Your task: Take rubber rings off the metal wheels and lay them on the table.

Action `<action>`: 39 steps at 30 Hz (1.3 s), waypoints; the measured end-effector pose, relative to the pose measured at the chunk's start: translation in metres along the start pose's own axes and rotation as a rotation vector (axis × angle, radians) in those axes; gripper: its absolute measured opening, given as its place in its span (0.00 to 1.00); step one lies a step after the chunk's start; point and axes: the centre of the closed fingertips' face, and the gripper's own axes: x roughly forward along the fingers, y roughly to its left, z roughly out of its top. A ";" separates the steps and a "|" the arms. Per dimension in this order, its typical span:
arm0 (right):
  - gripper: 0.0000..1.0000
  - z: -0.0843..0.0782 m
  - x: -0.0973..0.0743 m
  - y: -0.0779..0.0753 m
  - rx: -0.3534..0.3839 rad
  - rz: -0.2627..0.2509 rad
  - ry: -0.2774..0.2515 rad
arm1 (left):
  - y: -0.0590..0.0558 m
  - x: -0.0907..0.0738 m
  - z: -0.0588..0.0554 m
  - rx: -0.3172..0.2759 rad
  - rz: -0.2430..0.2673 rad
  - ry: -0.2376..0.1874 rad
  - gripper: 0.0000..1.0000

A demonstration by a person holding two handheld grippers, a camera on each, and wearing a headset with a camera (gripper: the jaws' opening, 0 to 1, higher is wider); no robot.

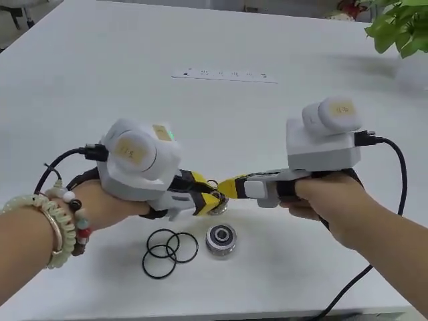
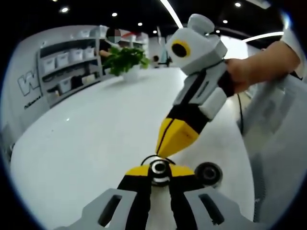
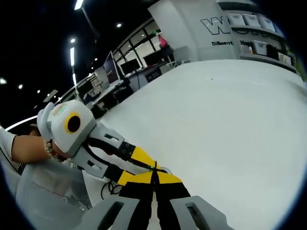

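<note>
Left gripper view: a metal wheel (image 2: 159,167) is clamped in the left gripper (image 2: 159,172) jaws, its rubber ring (image 2: 146,158) pinched by the closed right gripper (image 2: 162,151) jaws, with three loose rings (image 1: 168,251) and a second wheel (image 2: 209,173) laid on the table (image 2: 86,158).

- Table (image 1: 281,120): white, smooth top with a faint sheen.
- Left gripper (image 1: 212,200) and right gripper (image 1: 222,188): housings of smooth white and grey plastic, slightly glossy. The jaws are yellow and black plastic with a matt finish.
- Metal wheel on the table (image 1: 221,239): bright polished metal rim and a dark centre.
- Wheel between the left jaws (image 2: 159,168): bright, glossy metal with a dark ring inside.
- 3 rubber rings (image 1: 168,251): thin black rubber, matt.
- Cable (image 1: 400,167): smooth black sheath.
- Bracelets (image 1: 57,224): round glossy beads, pale green, red and white.
</note>
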 end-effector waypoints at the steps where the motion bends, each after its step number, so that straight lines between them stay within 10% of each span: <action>1: 0.00 0.000 -0.001 -0.001 0.002 -0.005 0.001 | 0.000 -0.002 0.002 0.004 -0.002 -0.001 0.15; 20: 0.00 0.038 -0.024 0.020 0.002 0.038 -0.121 | 0.006 -0.091 0.083 0.058 -0.016 -0.134 0.44; 39: 0.00 0.050 -0.030 0.049 -0.019 0.138 -0.156 | -0.007 -0.188 0.085 0.090 0.132 -0.206 0.64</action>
